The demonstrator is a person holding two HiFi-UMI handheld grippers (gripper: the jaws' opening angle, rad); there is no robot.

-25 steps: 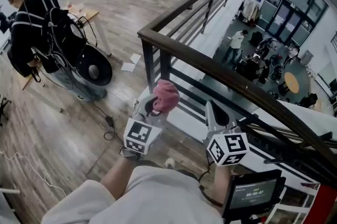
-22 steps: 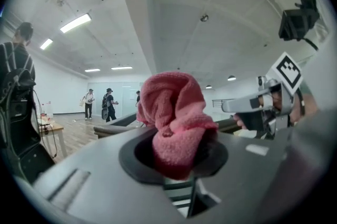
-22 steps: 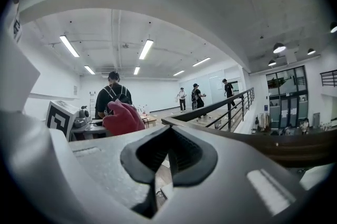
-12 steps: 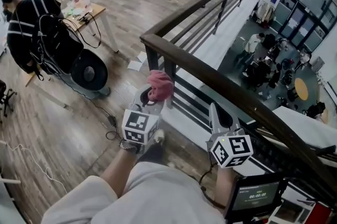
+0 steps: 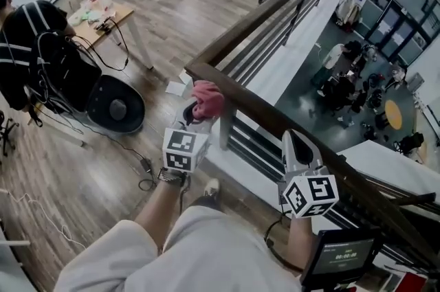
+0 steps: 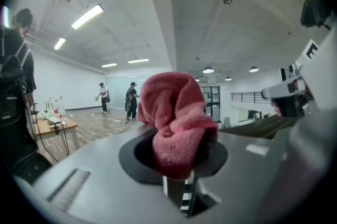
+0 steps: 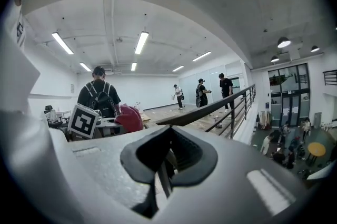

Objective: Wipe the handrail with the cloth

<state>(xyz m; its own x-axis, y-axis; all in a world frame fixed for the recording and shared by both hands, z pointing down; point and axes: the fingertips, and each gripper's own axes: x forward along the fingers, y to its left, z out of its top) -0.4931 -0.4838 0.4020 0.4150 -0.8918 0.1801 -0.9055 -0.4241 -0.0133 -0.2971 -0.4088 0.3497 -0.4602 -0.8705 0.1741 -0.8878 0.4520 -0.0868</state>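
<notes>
**Clerk:** Left side first?

**Inspector:** The left gripper is held at the handrail's corner, on the near side. Its jaws are clamped on a bunched pink cloth, which bulges above them in the left gripper view.

**Clerk:** Is the cloth on the rail?

**Inspector:** It sits just beside the corner of the handrail. Contact cannot be confirmed.

**Clerk:** And the right?

**Inspector:** The right gripper is further along the handrail, close against its near side. Its jaws are drawn together with nothing between them.
</notes>
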